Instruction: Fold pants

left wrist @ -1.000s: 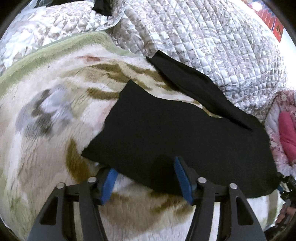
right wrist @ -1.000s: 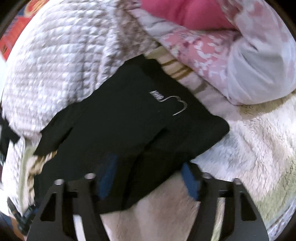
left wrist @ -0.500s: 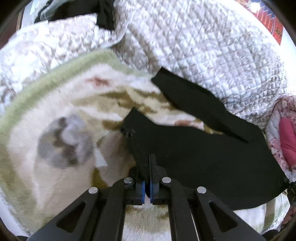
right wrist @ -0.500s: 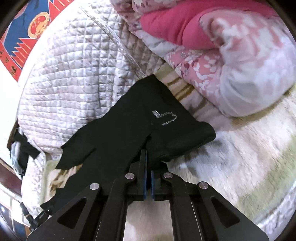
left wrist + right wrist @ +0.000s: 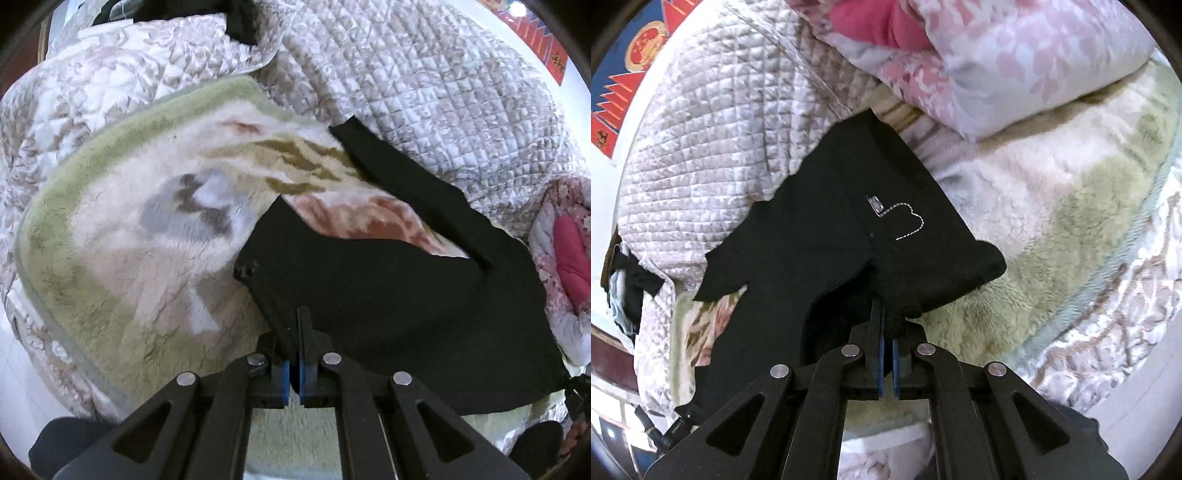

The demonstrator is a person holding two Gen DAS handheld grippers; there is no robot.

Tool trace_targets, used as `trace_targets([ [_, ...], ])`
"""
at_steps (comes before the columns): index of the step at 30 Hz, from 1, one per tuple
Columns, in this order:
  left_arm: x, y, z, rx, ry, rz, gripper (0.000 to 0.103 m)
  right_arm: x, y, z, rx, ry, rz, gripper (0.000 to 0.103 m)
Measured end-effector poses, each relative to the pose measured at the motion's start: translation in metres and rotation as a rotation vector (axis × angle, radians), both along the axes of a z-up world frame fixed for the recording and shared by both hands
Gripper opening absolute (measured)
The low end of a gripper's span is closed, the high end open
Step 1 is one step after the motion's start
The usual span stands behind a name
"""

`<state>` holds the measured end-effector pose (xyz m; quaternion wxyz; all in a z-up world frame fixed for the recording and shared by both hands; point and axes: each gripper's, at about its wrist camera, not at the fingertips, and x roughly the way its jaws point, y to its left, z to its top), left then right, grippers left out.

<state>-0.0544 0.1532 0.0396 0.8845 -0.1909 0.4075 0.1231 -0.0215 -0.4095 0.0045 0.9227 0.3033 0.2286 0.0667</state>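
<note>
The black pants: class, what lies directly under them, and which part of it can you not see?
The black pants lie on a plush blanket with floral print and a green border. It shows beside the pants and between the two legs. The stretch beneath the cloth is covered and cannot be seen.

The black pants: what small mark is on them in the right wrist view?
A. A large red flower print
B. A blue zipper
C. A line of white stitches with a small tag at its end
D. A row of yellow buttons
C. In the right wrist view the black pants carry a curved line of white stitches that starts at a small pale tag; no flower print, buttons or zipper show on them.
</note>
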Motion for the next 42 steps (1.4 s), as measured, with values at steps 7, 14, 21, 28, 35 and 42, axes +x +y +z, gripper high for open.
trace_targets([
  [7, -0.006, -0.005, -0.021, -0.019, 0.086, -0.007, 0.005, 0.011, -0.002, -0.014, -0.024, 0.093, -0.016, 0.004],
  [14, -0.017, 0.005, 0.011, 0.082, 0.029, 0.076, 0.018, -0.025, -0.009, 0.014, -0.144, 0.001, -0.211, 0.036],
  [21, 0.028, 0.014, 0.018, 0.136, -0.018, 0.015, 0.047, -0.014, 0.023, 0.032, -0.258, -0.081, -0.14, 0.036],
  [28, 0.093, 0.004, -0.025, 0.277, 0.094, -0.077, 0.046, 0.009, 0.068, 0.022, -0.313, -0.09, 0.037, 0.036],
  [35, 0.089, -0.009, -0.017, 0.447, 0.061, -0.035, 0.006, 0.03, 0.082, 0.013, -0.345, -0.063, 0.085, 0.036],
  [42, 0.09, 0.007, -0.02, 0.429, 0.059, -0.01, 0.011, 0.028, 0.062, 0.01, -0.348, -0.05, 0.023, 0.036],
])
